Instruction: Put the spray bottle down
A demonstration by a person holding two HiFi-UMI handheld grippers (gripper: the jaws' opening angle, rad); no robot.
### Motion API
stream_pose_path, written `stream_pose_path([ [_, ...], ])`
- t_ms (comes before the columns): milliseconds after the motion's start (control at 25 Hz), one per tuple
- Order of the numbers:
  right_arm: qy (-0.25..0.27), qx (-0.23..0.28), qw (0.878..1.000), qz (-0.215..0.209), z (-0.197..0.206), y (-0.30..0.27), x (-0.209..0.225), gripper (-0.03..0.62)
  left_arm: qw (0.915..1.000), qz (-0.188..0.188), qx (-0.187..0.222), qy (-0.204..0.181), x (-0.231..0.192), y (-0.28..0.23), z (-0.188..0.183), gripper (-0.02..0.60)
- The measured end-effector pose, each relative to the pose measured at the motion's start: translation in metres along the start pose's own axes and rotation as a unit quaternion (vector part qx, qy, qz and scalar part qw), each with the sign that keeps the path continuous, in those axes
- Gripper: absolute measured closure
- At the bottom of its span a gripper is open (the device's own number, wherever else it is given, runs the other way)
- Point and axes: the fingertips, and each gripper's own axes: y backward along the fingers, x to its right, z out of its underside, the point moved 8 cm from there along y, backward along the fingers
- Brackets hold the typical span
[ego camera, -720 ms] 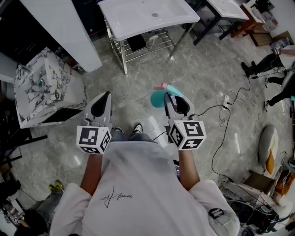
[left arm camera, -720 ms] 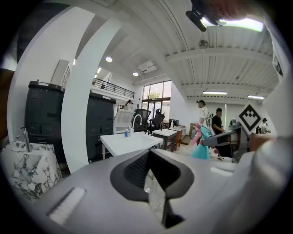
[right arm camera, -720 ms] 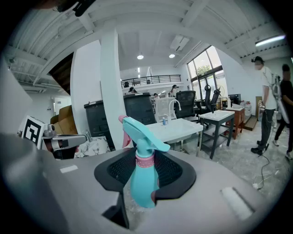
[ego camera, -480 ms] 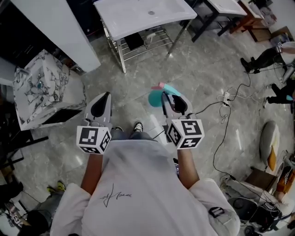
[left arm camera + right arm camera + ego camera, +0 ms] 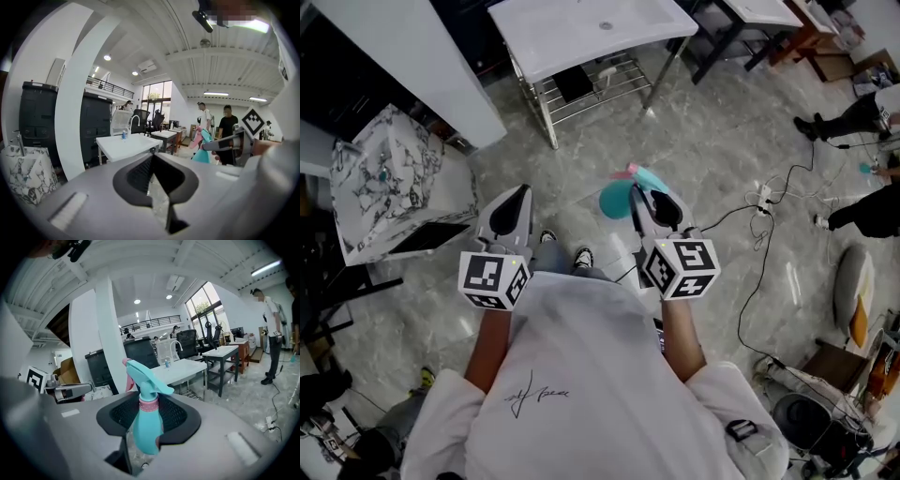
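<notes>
- Hand-held gripper on my right point(image 5: 654, 208) is clamped on the teal spray bottle point(image 5: 619, 197), gripping its body below the neck; I reckon that keeps it upright for setting down.
- Bottle hangs over the floor point(image 5: 712, 141), well short of the white bench point(image 5: 581, 33).
- Left hand-held gripper point(image 5: 514, 202): jaws together, empty, spare.
- Count: one bottle, two grippers.

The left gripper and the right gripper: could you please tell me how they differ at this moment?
The right gripper clamps a teal spray bottle, held upright; the left gripper holds nothing. The right gripper's jaws stand apart around the spray bottle, while the left gripper's jaws meet at the tips. Both are held out side by side over the grey floor.
</notes>
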Motion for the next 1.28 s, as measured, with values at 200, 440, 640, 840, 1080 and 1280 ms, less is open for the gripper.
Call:
stream_pose_path([
  [200, -0.001, -0.006, 1.0, 0.002, 0.002, -0.007, 0.001, 0.468, 1.0, 0.007, -0.002, 0.005, -0.003, -0.012, 0.002, 0.534],
  [440, 0.001, -0.012, 1.0, 0.007, -0.006, -0.023, 0.01, 0.468, 0.9998, 0.015, 0.0, 0.01, -0.011, -0.038, -0.001, 0.534],
  [640, 0.002, -0.018, 1.0, 0.001, -0.02, -0.049, 0.017, 0.468, 0.9998, 0.015, 0.003, 0.012, -0.024, -0.068, -0.012, 0.534],
  [840, 0.01, -0.027, 1.0, -0.012, -0.03, -0.083, 0.019, 0.468, 0.9997, 0.013, 0.008, 0.017, -0.038, -0.095, -0.021, 0.534],
  [1080, 0.012, -0.034, 0.999, -0.025, -0.051, -0.125, 0.024, 0.468, 0.9997, 0.007, 0.007, 0.021, -0.06, -0.129, -0.035, 0.534],
  [1280, 0.015, -0.04, 0.999, -0.03, -0.064, -0.158, 0.027, 0.468, 0.9996, 0.003, 0.007, 0.027, -0.081, -0.151, -0.043, 0.534],
])
